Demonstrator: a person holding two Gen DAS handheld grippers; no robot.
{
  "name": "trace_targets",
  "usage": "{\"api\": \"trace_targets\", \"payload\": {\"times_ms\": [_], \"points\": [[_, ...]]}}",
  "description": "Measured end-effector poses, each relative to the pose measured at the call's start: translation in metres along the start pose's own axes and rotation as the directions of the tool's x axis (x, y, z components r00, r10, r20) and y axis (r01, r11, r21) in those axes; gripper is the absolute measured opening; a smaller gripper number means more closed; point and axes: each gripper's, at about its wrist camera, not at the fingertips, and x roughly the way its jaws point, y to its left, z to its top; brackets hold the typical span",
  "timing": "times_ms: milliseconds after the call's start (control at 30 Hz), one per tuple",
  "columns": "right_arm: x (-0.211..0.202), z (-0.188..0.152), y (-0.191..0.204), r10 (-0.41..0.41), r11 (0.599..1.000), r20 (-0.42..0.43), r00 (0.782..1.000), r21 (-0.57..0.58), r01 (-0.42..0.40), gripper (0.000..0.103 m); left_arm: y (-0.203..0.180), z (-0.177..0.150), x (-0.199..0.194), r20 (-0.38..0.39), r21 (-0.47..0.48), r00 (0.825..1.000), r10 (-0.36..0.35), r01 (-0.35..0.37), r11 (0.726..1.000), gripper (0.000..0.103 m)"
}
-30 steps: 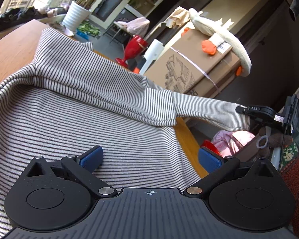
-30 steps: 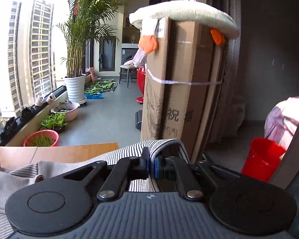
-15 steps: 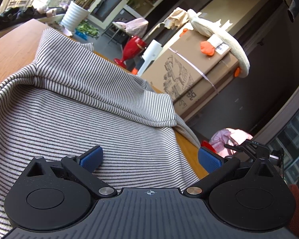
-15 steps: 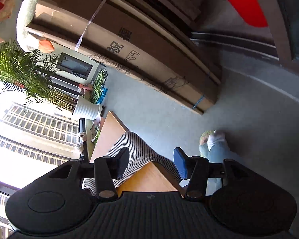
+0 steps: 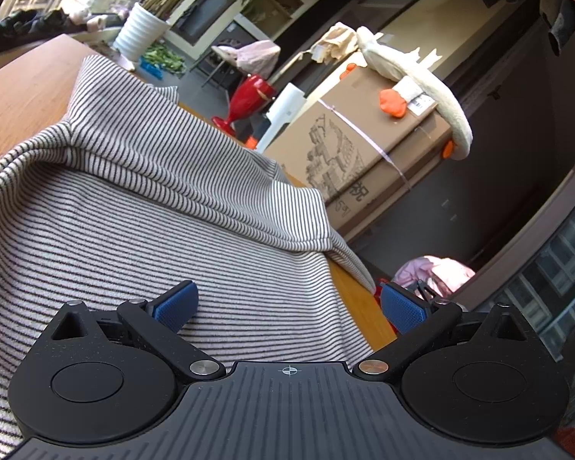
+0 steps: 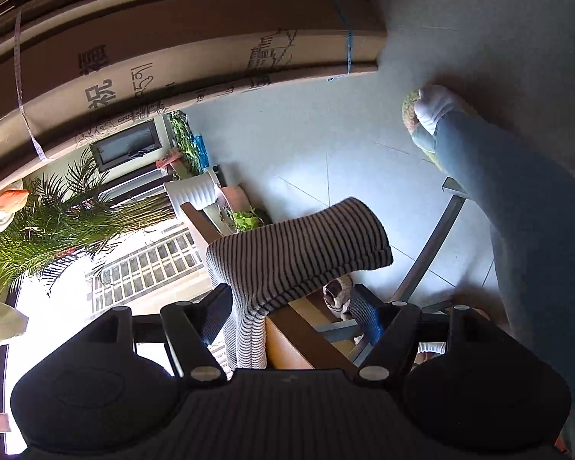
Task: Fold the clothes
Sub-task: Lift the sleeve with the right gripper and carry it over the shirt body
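Blue-padded left gripper point(image 5: 287, 306) spread wide, gripping nothing, low over striped shirt point(image 5: 153, 230) on wooden table point(image 5: 23, 88). Right gripper point(image 6: 287, 310) likewise released, straddling table's edge, sleeve point(image 6: 299, 237) between the open fingers, hanging off that edge. Sleeve's long axis straight ahead of right gripper, clearly the nearer one for folding it inward.
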Motion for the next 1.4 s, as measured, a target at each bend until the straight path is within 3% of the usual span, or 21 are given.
{"api": "trace_targets", "payload": {"times_ms": [200,333,400,467,633,833,933,1000,1133,1200,1267,1300,1333,1400], "points": [[0.027,0.023,0.012,0.056,0.997,-0.052,0.997,-0.042,-0.058,0.068,-0.002,0.000,0.001,0.002,0.007,1.000,0.017,-0.017,1.000,0.103],[0.025,0.023,0.042,0.113,0.965,-0.033,0.993,-0.236,-0.118,0.024,-0.003,-0.001,0.001,0.011,0.004,1.000,0.022,-0.022,1.000,0.103],[0.011,0.014,0.066,0.118,0.925,0.025,0.993,-0.366,-0.101,0.015,-0.001,-0.001,-0.001,0.019,-0.002,1.000,0.018,-0.018,1.000,0.103],[-0.006,0.000,0.091,0.128,0.875,0.088,0.988,-0.480,-0.071,0.011,0.000,-0.001,-0.002,0.031,-0.009,0.999,0.014,-0.014,1.000,0.103],[-0.040,-0.065,0.161,0.161,0.676,0.229,0.960,-0.734,0.062,0.010,0.002,-0.002,-0.010,0.080,-0.030,0.997,0.022,-0.019,0.999,0.103],[-0.041,-0.145,0.214,0.183,0.467,0.289,0.940,-0.867,0.176,0.004,-0.007,-0.002,-0.022,0.149,0.008,0.983,0.104,-0.106,0.994,0.103],[-0.033,-0.186,0.234,0.176,0.350,0.297,0.939,-0.910,0.222,0.004,-0.011,-0.001,-0.024,0.160,0.026,0.975,0.152,-0.158,0.987,0.103],[-0.024,-0.206,0.240,0.144,0.299,0.303,0.942,-0.921,0.250,0.004,-0.009,0.000,-0.023,0.142,0.010,0.974,0.179,-0.182,0.983,0.103],[-0.009,-0.203,0.232,0.057,0.339,0.341,0.938,-0.891,0.303,0.005,-0.002,0.003,-0.021,0.107,-0.024,0.974,0.202,-0.200,0.979,0.103],[-0.004,-0.185,0.217,-0.009,0.434,0.337,0.941,-0.847,0.308,0.007,0.000,0.003,-0.021,0.098,-0.028,0.974,0.203,-0.201,0.979,0.103],[-0.004,-0.162,0.200,-0.071,0.526,0.325,0.943,-0.791,0.312,0.022,0.001,0.003,-0.020,0.096,-0.030,0.975,0.202,-0.200,0.979,0.103],[-0.005,-0.148,0.189,-0.108,0.576,0.307,0.946,-0.756,0.311,0.041,0.001,0.003,-0.020,0.095,-0.032,0.975,0.201,-0.199,0.979,0.103],[-0.004,-0.147,0.182,-0.123,0.569,0.299,0.946,-0.760,0.314,0.051,0.002,0.003,-0.020,0.095,-0.033,0.975,0.200,-0.197,0.980,0.103],[0.001,-0.155,0.172,-0.138,0.509,0.291,0.947,-0.799,0.320,0.051,0.003,0.002,-0.019,0.095,-0.034,0.976,0.197,-0.195,0.980,0.103]]}}
